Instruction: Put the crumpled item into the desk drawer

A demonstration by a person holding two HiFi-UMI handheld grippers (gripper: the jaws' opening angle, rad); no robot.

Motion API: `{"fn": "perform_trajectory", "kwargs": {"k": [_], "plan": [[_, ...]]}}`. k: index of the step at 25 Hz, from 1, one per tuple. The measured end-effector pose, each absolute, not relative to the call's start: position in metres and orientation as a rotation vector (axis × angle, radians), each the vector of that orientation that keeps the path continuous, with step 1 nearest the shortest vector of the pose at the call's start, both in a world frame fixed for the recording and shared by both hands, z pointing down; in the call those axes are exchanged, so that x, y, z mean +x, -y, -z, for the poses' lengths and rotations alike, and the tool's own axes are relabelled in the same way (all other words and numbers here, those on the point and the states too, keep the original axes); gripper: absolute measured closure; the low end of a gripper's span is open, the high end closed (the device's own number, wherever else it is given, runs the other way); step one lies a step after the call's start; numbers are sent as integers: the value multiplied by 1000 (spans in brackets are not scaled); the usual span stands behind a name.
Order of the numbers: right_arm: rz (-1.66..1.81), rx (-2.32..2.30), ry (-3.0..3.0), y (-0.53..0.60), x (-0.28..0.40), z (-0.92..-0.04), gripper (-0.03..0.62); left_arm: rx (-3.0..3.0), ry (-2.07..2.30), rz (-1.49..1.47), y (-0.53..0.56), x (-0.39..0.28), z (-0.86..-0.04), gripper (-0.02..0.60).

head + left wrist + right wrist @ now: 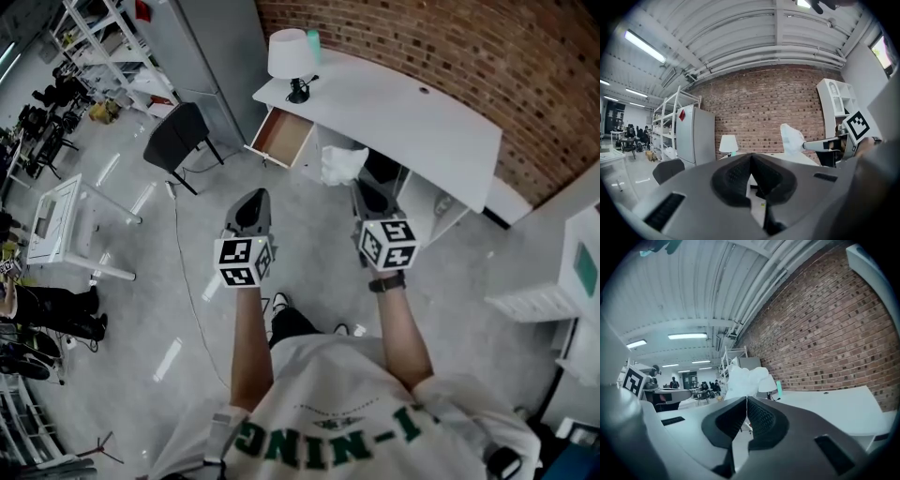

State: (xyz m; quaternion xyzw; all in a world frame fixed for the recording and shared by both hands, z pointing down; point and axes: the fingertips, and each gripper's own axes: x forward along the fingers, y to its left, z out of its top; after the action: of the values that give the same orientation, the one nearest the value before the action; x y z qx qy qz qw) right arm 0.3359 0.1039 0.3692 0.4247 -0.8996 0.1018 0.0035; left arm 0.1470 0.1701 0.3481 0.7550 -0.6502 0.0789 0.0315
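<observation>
Crumpled item (pixel 743 380) in right hand-held gripper (pixel 746 404)

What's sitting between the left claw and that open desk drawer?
Nothing but bare grey floor. The head view shows the left claw just short of the drawer, with no object in the stretch between them.

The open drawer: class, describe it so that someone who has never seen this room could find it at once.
Along the brick wall stands a long white desk. At the end that bears the white table lamp, one drawer is pulled out over the floor. Its brown inside sets it apart from the all-white desk around it.
</observation>
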Motion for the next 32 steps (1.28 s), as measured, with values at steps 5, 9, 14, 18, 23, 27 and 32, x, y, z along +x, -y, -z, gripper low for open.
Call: {"fn": "perform_trajectory", "kwargs": {"k": [5,9,14,18,23,27,32], "plan": [[-364,1258,2860,-85,312,-377,587,2328,1994,-233,-146,137,-354,589],[-384,1273,2832,-55,294,-387,588,2337,1969,-242,-110,118,-364,589],[-385,1314,2814,4,263,-385,586,2371,1961,-223,-54,82,-357,589],[-370,1327,2798,48,224,-375,586,2372,1955,-204,-9,40,-347,589],[-341,1336,2787,93,165,-363,586,2392,1939,-207,40,-15,-336,588],[-336,1323,2780,122,120,-365,586,2381,1922,-190,74,-59,-341,589],[-340,1325,2748,155,75,-381,586,2379,1882,-184,115,-104,-358,588]]}}
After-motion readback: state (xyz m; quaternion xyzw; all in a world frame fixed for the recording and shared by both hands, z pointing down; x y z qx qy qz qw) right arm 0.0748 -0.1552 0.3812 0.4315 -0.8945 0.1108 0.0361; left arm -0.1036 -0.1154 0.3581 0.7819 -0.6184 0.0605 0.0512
